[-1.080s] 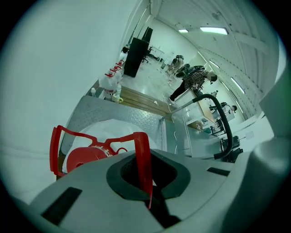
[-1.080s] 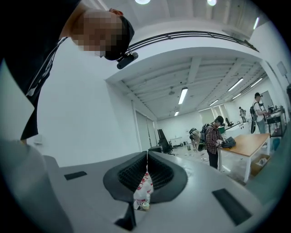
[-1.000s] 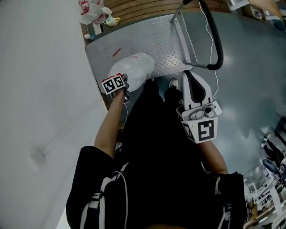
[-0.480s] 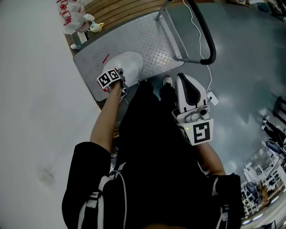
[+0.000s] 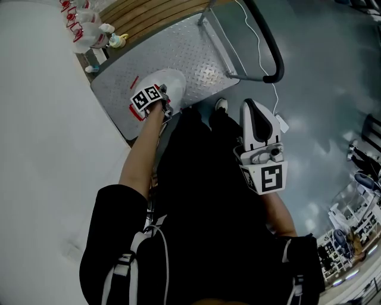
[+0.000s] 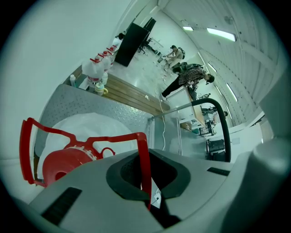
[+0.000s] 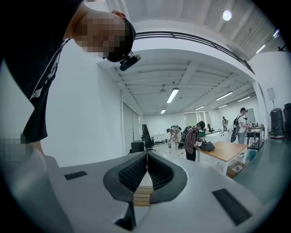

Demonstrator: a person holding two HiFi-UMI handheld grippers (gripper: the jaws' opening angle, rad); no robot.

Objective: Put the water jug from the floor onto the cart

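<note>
The water jug (image 5: 171, 83) is a big translucent white bottle with a red cap (image 6: 63, 164) and a red carry handle (image 6: 93, 139). It is over the near left part of the cart's steel deck (image 5: 184, 50); I cannot tell whether it rests there. My left gripper (image 5: 162, 108) is shut on the thin red handle, which runs down between its pads (image 6: 144, 182). My right gripper (image 5: 253, 108) hangs beside the person's right leg, off the cart. It is shut with nothing between its pads (image 7: 146, 168) and points about level into the room.
The cart's black push bar (image 5: 265, 44) rises at the deck's right end. Several more bottles (image 5: 80, 27) stand against the white wall at the top left, beside wooden slats (image 5: 143, 15). The person's shoes (image 5: 221, 106) stand at the deck's near edge. People work at a distant table (image 7: 225, 152).
My left gripper has carried the jug leftward and lower over the cart deck. The right gripper has stayed beside the leg, turning a little.
</note>
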